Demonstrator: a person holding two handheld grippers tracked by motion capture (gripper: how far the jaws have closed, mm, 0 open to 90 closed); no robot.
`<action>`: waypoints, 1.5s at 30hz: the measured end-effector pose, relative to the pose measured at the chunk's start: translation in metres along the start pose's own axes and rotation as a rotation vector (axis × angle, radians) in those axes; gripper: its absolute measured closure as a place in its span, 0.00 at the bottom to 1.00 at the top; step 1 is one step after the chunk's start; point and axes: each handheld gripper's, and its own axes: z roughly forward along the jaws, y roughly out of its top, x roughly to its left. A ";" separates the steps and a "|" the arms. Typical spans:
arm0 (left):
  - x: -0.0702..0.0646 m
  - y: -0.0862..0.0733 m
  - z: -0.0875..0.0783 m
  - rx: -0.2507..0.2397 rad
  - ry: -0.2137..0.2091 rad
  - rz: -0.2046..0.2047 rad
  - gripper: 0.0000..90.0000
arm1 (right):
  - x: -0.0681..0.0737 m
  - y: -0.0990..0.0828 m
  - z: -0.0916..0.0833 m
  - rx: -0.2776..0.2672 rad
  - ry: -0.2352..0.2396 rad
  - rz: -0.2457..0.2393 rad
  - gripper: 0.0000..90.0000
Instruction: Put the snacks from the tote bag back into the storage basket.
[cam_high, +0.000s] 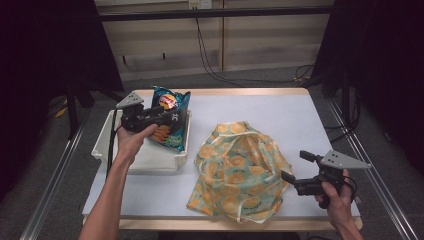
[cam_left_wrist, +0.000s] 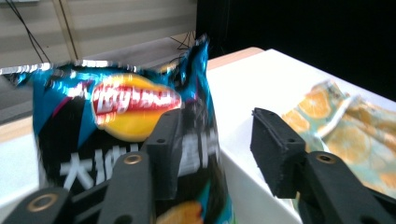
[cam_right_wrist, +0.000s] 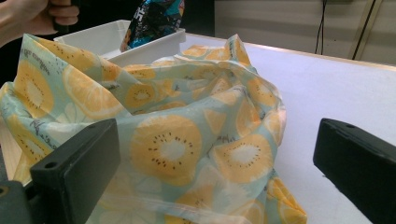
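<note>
The chip bag stands in the white bin at the bench's left. The left gripper sits at it, fingers parted — one in front of the bag, no pinch visible. Best to clamp mid-bag gently, lift straight up, then carry it to the orange-print bag, where the right gripper waits, fingers wide apart.

The high view looks forward and down from above the person's side, taking in the whole table. The left gripper view sits close behind the chip bag in the white bin. The right gripper view faces the orange-print bag at close range — bin and chip bag beyond.
</note>
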 end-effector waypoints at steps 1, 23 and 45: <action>-0.001 -0.005 -0.001 0.016 0.001 0.004 0.64 | 0.000 0.000 0.000 0.001 0.002 0.000 0.00; -0.009 -0.077 0.033 0.367 -0.087 0.070 1.00 | -0.002 -0.002 0.001 0.010 0.002 -0.001 0.00; 0.000 -0.063 0.066 0.524 -0.059 0.086 1.00 | -0.002 -0.003 0.003 0.021 0.005 0.001 0.00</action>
